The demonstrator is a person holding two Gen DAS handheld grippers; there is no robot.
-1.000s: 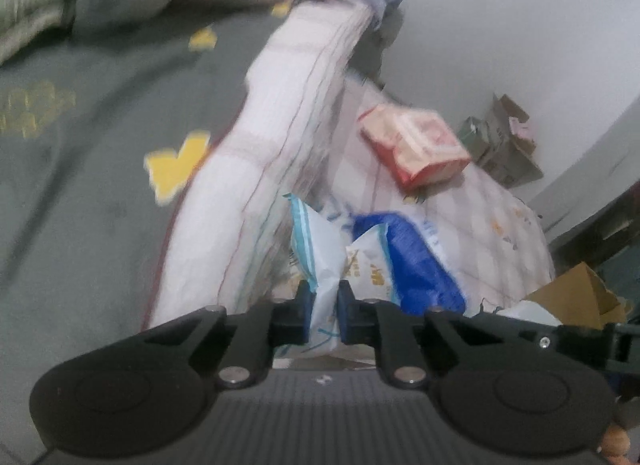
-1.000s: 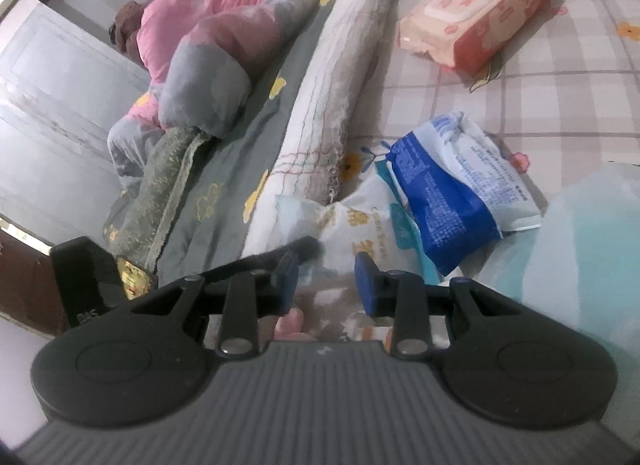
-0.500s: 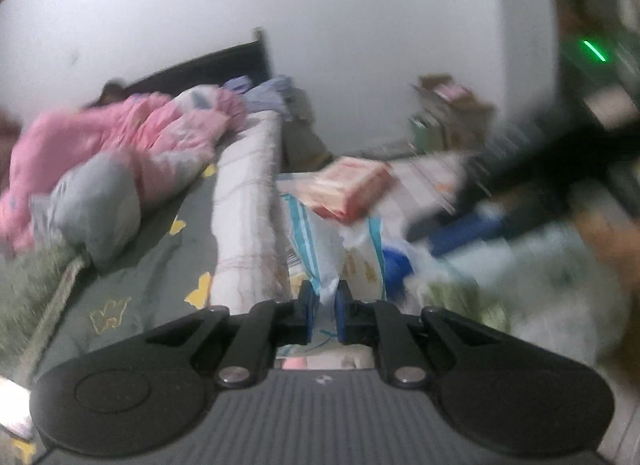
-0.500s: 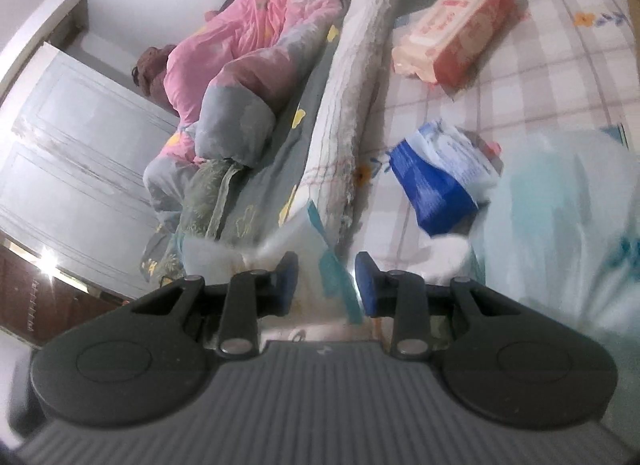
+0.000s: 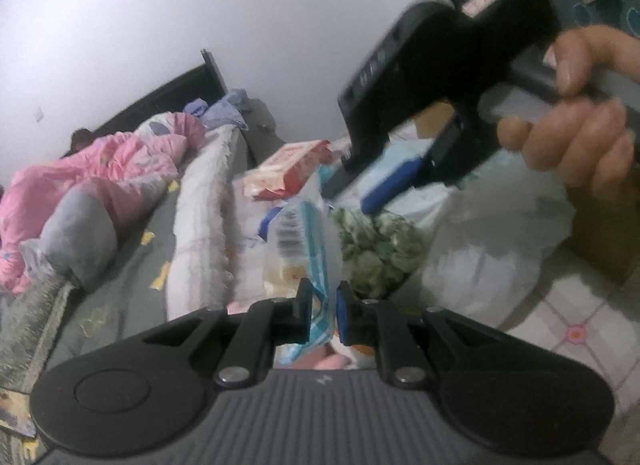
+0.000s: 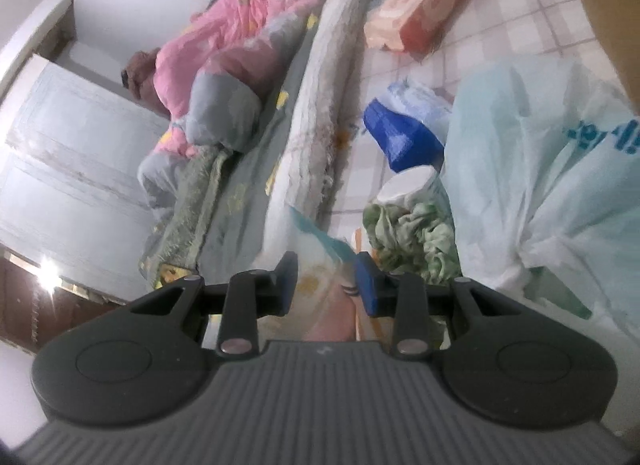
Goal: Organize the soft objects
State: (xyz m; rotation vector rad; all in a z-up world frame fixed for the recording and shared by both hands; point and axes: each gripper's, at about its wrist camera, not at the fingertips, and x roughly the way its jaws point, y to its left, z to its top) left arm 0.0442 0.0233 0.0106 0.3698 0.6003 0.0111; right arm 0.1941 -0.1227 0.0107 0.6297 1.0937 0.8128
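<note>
My left gripper point(image 5: 320, 313) is shut on a white and teal soft pack point(image 5: 304, 241) and holds it up above the bed. The same pack point(image 6: 316, 253) shows in the right wrist view, just in front of my right gripper point(image 6: 326, 285), which is open with nothing between its fingers. The right gripper also shows, blurred, in the left wrist view point(image 5: 384, 181), held by a hand. A blue and white pack point(image 6: 408, 129) and a red and pink wipes pack point(image 6: 416, 13) lie on the checked sheet. A green crumpled cloth point(image 6: 412, 233) lies close below.
A large pale plastic bag point(image 6: 540, 169) lies to the right on the checked sheet point(image 6: 520, 17). A rolled white blanket point(image 6: 324, 85) runs along the bed, with a pink quilt point(image 6: 248, 25) beyond. A cardboard box point(image 5: 604, 233) stands at the right.
My left gripper has lifted the white and teal pack off the bed and swung it right. My right gripper has risen and pulled back, now beside the left one.
</note>
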